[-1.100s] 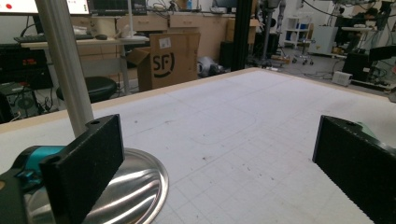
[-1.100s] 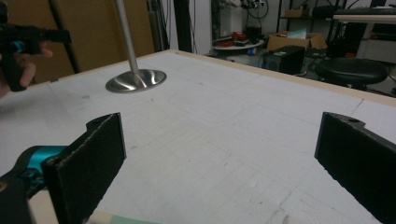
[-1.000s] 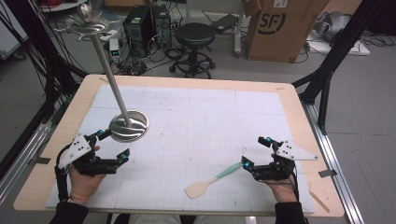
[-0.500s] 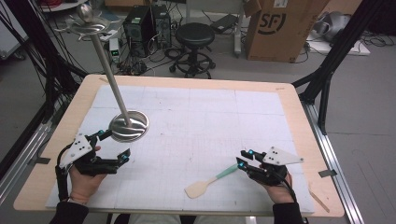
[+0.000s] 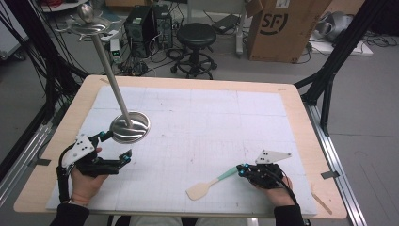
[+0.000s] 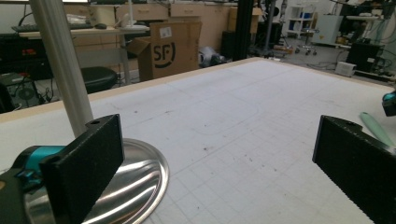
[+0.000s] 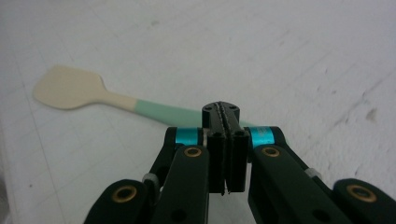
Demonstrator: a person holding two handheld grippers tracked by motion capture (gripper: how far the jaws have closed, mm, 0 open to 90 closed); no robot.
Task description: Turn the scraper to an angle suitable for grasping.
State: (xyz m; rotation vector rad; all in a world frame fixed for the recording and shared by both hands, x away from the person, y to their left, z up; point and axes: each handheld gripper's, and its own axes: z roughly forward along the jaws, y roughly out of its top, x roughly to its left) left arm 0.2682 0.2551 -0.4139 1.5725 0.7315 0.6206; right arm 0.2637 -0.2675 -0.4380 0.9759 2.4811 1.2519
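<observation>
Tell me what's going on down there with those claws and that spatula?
Right claw just closed, jaws together over the spatula handle. Left claw open beside the metal stand's base. Nothing in the way.

The one piece of lettering that reads clearly is "SF" – dark letters inside a curved, ring-like logo – printed on the side of a brown cardboard box (image 5: 282, 29) that stands on the floor beyond the far right edge of the table. The same "SF" mark appears on that box in the left gripper view, at the far left past the table's edge, with a small white sticker on the flap above it – its print is too small to read.
</observation>
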